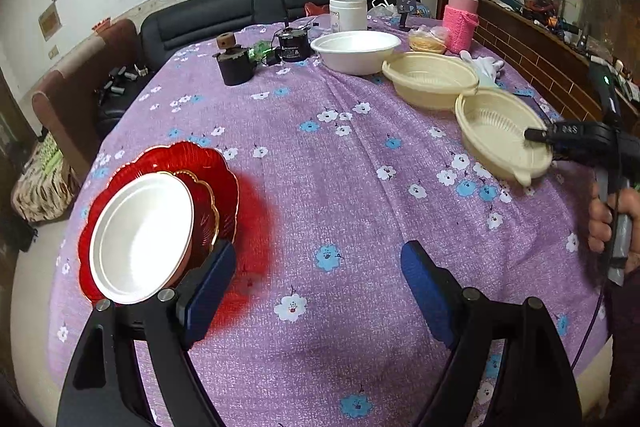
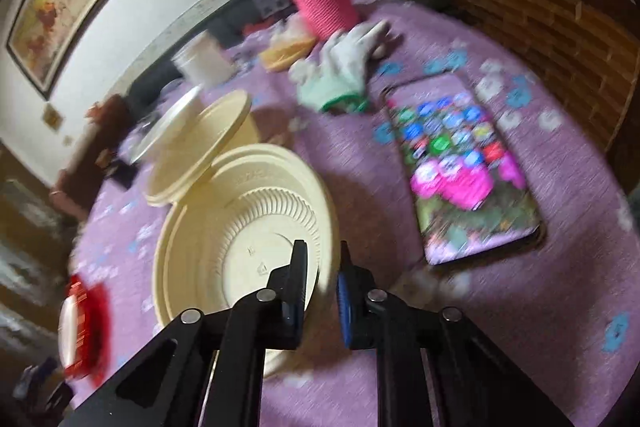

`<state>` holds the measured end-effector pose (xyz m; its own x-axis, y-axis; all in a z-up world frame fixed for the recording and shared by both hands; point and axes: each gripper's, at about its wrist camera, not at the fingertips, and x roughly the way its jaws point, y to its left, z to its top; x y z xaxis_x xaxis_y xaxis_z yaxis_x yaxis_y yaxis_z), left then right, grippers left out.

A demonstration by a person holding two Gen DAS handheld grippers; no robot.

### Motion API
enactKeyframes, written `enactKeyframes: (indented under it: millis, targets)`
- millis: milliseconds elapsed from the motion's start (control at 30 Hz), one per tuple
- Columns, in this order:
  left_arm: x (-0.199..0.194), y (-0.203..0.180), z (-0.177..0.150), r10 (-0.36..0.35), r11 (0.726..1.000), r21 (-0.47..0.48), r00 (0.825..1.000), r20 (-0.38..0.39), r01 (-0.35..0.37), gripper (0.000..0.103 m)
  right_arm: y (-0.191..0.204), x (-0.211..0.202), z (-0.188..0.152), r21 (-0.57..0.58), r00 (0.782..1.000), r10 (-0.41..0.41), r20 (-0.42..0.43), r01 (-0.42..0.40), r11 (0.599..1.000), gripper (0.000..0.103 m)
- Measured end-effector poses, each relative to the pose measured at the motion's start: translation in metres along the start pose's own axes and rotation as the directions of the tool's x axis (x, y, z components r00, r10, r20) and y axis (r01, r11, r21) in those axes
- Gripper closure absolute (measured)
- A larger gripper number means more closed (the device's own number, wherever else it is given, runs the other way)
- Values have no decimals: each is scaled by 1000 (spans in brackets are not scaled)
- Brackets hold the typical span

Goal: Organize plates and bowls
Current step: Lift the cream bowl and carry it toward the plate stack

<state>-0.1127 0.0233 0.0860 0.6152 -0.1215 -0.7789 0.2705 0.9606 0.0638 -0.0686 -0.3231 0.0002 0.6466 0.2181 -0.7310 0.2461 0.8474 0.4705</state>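
Right gripper (image 2: 322,269) is clamped on the near rim of a cream plastic bowl (image 2: 244,227), one finger inside the wall and one outside (the view is motion-blurred). That bowl sits mouth-up on the purple floral tablecloth (image 1: 340,163), its pour lip facing the table's near edge, touching a second cream bowl (image 1: 430,79) behind it. Left gripper (image 1: 318,291) hangs wide open over bare cloth, just beside a white plate (image 1: 142,237) stacked on red scalloped plates (image 1: 216,171). A white bowl (image 1: 356,51) stands farther back.

Right wrist view motion-blurred; phone (image 2: 464,167) icons unreadable (red plates (image 2: 86,331) cut off).
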Motion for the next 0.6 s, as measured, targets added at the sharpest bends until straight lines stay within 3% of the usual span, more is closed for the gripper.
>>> enactKeyframes:
  millis: [67,167,433,600]
  targets:
    - [2,3,0,-23,1000,-19,1000,-8,23,19,3,0,-8,11,994,87,-69,-86,996,93]
    - [7,5,1,-64,997,-48,998,-24,63,19,22,5,-21,-26,980,136,-144,-141,990,94]
    - [22,10,-2,-110,990,-93,992,-66,103,19,99,28,-58,-201,957,165,-240,-215,956,94]
    - [38,15,-2,-128,985,-131,987,-92,115,19,129,33,-75,-300,966,124,-228,-191,935,93]
